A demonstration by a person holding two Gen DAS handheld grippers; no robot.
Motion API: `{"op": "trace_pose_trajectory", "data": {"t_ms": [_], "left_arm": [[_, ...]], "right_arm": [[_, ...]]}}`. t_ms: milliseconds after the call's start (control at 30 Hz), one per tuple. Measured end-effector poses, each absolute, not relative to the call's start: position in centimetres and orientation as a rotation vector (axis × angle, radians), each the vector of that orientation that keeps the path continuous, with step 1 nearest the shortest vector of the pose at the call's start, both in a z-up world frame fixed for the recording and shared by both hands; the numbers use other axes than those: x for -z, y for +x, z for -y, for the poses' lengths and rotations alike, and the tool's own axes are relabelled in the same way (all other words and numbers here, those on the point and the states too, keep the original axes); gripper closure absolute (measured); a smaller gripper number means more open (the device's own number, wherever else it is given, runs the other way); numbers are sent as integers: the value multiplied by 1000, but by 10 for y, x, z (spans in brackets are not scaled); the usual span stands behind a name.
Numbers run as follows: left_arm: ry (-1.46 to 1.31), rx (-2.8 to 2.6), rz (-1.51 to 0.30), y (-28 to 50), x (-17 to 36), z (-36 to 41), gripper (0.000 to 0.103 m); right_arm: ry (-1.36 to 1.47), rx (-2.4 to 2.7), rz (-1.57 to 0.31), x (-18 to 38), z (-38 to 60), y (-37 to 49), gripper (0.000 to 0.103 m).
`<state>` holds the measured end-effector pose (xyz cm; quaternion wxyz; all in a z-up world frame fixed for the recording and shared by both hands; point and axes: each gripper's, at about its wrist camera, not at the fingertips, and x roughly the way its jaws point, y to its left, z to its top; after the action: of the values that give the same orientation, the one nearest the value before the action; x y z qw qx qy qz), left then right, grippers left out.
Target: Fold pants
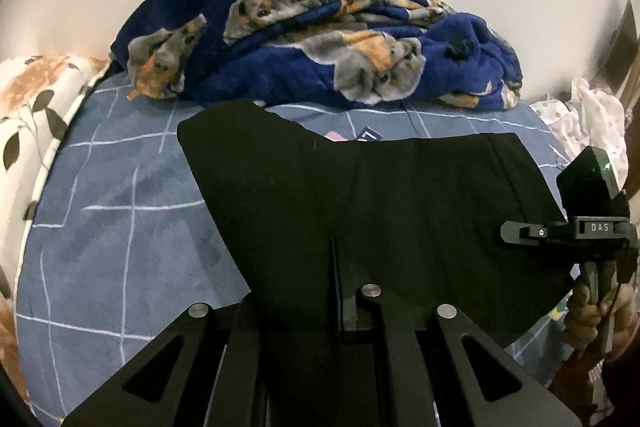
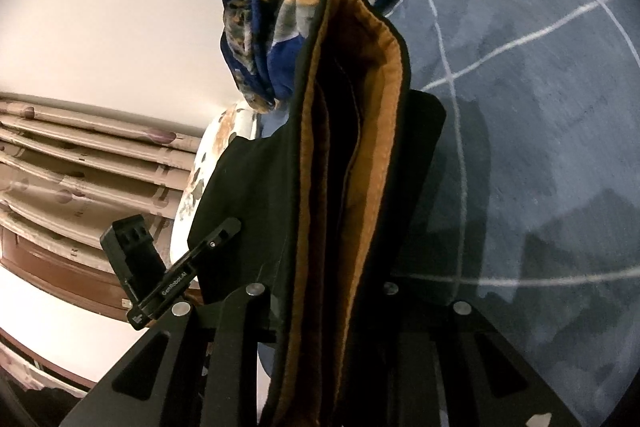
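- Black pants [image 1: 380, 195], brown-orange lining showing at the waistband [image 2: 356, 155], held up off the blue bedsheet [image 1: 112, 211] between my two claws.
- My left gripper [image 1: 335, 255]: jaws fully closed, pinching the near edge of the pants, fabric draped over the fingers.
- My right gripper [image 1: 505, 233]: jaws nearly closed, clamped on the pants' right edge; my hand [image 1: 588, 315] grips its handle below.
- In the right wrist view the waistband hangs folded, running up the middle of the frame; left gripper [image 2: 234, 225] holds the far side.
- Sheet has a white line grid.
- Navy dog-print blanket [image 1: 320, 39] bunched behind the pants, at the wall.
- Floral pillow [image 1: 36, 99] on the left edge.
- White spotted cloth [image 1: 584, 119] on the far right.
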<state>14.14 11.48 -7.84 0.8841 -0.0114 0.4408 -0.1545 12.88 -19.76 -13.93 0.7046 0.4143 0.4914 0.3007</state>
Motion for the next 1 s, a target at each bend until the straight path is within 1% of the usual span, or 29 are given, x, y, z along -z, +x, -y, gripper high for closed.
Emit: {"op": "trace_pose_trajectory", "data": {"t_ms": [1000], "left_arm": [[-29, 224, -848, 207, 77, -142, 95]], "right_arm": [[853, -712, -1073, 131, 192, 160, 82]]}}
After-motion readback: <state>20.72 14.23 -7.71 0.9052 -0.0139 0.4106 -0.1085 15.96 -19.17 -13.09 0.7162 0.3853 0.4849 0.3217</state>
